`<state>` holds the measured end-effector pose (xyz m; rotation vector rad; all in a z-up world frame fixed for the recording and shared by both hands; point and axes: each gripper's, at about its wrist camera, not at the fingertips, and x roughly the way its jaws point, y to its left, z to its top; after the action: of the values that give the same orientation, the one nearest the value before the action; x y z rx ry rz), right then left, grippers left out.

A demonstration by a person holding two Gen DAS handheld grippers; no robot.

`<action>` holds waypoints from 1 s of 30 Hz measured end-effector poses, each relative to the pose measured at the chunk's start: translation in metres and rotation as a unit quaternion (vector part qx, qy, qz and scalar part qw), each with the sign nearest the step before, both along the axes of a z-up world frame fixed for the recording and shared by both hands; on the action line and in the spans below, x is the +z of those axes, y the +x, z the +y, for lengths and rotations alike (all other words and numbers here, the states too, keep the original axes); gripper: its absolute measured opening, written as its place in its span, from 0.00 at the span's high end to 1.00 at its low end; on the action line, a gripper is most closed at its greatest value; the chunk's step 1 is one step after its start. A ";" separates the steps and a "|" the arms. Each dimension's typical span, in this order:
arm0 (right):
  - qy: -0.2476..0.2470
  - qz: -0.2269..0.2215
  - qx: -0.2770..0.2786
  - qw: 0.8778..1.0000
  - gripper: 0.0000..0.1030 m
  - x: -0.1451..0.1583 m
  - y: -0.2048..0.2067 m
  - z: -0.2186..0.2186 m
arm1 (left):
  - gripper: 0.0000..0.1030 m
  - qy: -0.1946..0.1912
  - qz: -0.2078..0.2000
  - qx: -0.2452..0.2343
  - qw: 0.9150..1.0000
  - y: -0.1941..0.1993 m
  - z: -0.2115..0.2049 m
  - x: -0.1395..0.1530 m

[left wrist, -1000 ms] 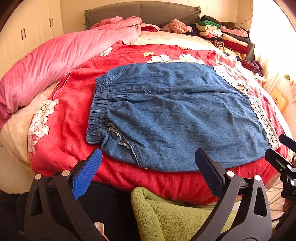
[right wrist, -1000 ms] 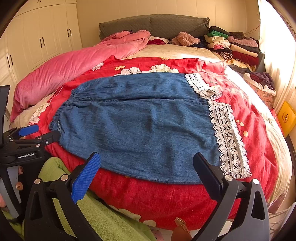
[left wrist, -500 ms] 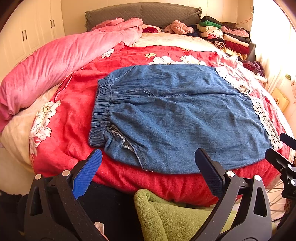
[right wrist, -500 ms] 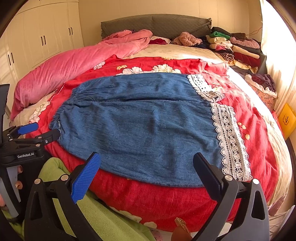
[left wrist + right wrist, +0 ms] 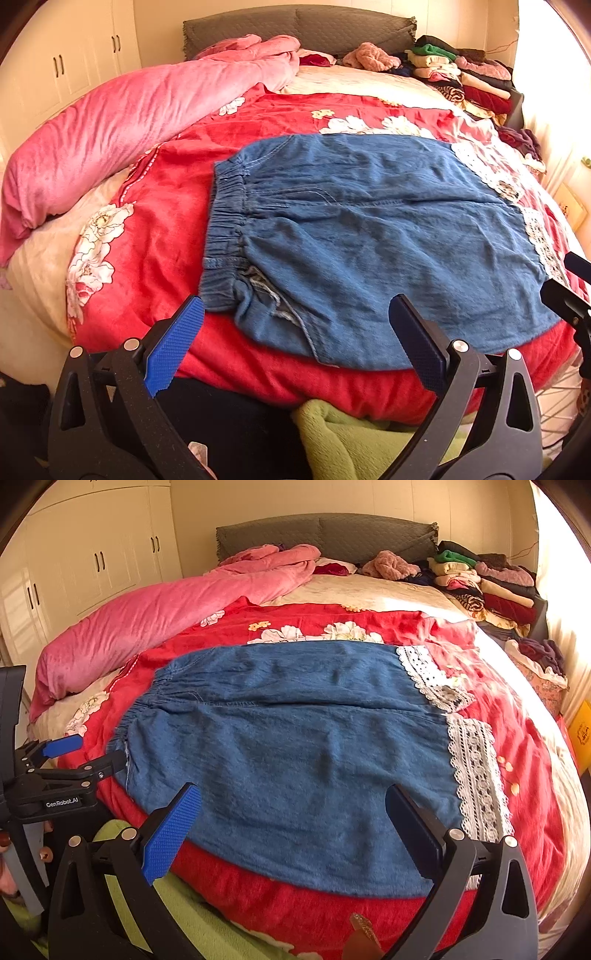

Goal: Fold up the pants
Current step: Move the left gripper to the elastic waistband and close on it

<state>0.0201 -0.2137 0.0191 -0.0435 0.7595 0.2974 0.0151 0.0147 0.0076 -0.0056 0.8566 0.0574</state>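
Blue denim pants [image 5: 369,243] lie flat across a red floral blanket [image 5: 166,229], elastic waistband [image 5: 225,229] to the left and white lace hems [image 5: 472,768] to the right. My left gripper [image 5: 295,314] stands open at the bed's near edge, its fingertips just over the pants' near edge by the waistband corner. My right gripper [image 5: 291,797] is also open, over the near edge of the pants [image 5: 295,746] toward the hem end. Nothing is between either pair of fingers. In the right wrist view the left gripper [image 5: 74,753] shows at the left, beside the waistband.
A rolled pink duvet [image 5: 122,122] lies along the bed's left side. Folded clothes [image 5: 480,583] are stacked at the far right by the grey headboard [image 5: 325,531]. Green fleece [image 5: 351,435] sits below the near bed edge. White wardrobes [image 5: 92,565] stand to the left.
Both grippers have come a little nearer to the pants' near edge and stay open. The pants have not moved.
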 end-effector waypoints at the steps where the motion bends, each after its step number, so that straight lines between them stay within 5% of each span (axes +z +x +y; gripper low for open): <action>1: 0.000 0.004 0.003 1.000 0.04 -0.001 0.006 0.003 | 0.09 0.000 0.001 0.000 1.000 0.002 0.001 0.000; 30: -0.028 0.006 0.079 0.996 0.04 0.012 0.175 0.076 | 0.09 -0.052 0.017 0.051 0.997 0.123 0.097 0.003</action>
<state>0.1954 -0.1373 0.0313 -0.1555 0.7779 0.4271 0.1377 0.1116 0.0109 -0.1459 0.8927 0.1101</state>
